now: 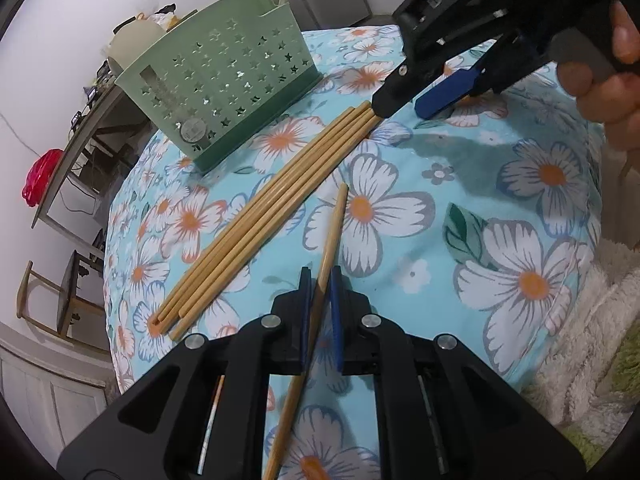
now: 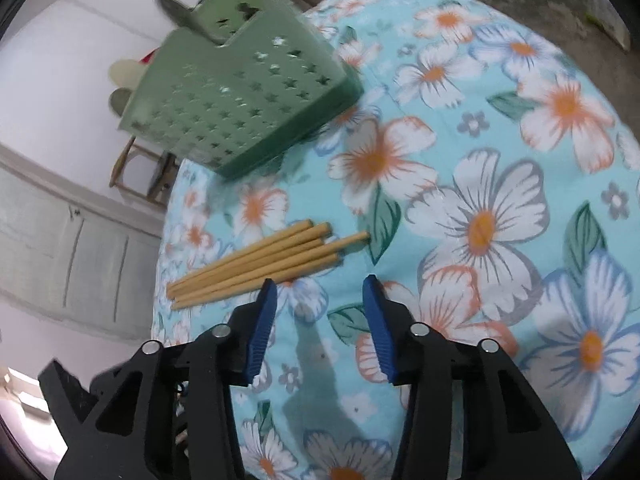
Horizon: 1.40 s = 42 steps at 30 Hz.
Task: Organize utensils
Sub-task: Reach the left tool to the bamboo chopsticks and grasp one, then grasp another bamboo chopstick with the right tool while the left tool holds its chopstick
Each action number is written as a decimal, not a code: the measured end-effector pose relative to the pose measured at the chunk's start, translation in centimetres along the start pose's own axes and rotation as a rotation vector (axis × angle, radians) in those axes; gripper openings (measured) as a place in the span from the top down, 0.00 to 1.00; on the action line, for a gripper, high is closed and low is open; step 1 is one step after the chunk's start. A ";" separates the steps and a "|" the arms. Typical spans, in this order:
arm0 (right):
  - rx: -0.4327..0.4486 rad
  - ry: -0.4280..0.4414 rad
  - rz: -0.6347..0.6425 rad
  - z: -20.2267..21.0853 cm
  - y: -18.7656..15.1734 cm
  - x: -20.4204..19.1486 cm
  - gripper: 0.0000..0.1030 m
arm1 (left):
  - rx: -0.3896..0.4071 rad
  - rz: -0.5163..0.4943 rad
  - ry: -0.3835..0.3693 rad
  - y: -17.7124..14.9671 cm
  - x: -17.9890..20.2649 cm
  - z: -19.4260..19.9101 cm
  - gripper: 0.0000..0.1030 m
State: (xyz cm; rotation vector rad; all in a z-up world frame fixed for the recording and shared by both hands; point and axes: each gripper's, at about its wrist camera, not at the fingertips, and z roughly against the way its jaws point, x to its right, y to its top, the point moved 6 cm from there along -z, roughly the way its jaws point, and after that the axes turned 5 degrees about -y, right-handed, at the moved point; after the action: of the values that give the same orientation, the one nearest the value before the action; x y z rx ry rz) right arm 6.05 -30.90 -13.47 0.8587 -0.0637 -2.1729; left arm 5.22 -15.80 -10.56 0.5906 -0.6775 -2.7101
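— Chopsticks (image 1: 256, 216): where are they laid, and how much room is left round them?

— A bundle of wooden sticks is laid flat on the flowered cloth (image 1: 400, 184) covering the surface. At the left, the cloth's edge is seen dropping away just beyond the bundle's near tips. The green star-punched basket (image 1: 224, 80) is stood just beside the bundle, on its far side. To the right, a broad stretch of bare cloth is left.

— How is the single chopstick (image 1: 330, 240) placed against the left gripper (image 1: 320, 284)?

— It is clamped between the blue fingers (image 1: 335, 320), which are drawn together on its shaft; the far end is pointed away from the camera, well beyond the fingertips, and the near end is run back under the gripper body. Its long axis is set apart from the bundle, whose sticks are slanted from lower left to upper right.

— And the right gripper (image 2: 320, 284)?

— Its fingers (image 2: 262, 332) are held apart with nothing between them, just beside the bundle's (image 2: 256, 268) near side. In the left view one black tip is seen at the bundle's far ends.
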 end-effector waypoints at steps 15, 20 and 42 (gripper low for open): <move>0.017 0.077 -0.197 -0.8 0.8 1.6 0.89 | 0.013 0.036 -0.022 0.2 -0.6 -0.5 0.92; 0.058 0.090 -0.178 0.7 1.0 1.3 0.90 | 0.014 0.039 -0.026 0.2 -0.6 -0.6 0.92; 0.263 -0.104 -0.194 4.9 7.2 5.9 0.58 | 0.013 0.038 -0.033 0.4 -0.5 -0.8 0.92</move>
State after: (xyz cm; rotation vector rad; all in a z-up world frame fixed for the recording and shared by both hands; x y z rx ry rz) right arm 5.10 -41.03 -10.83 0.9290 -0.3366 -2.4275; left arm 6.12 -16.21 -10.84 0.5309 -0.7075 -2.6878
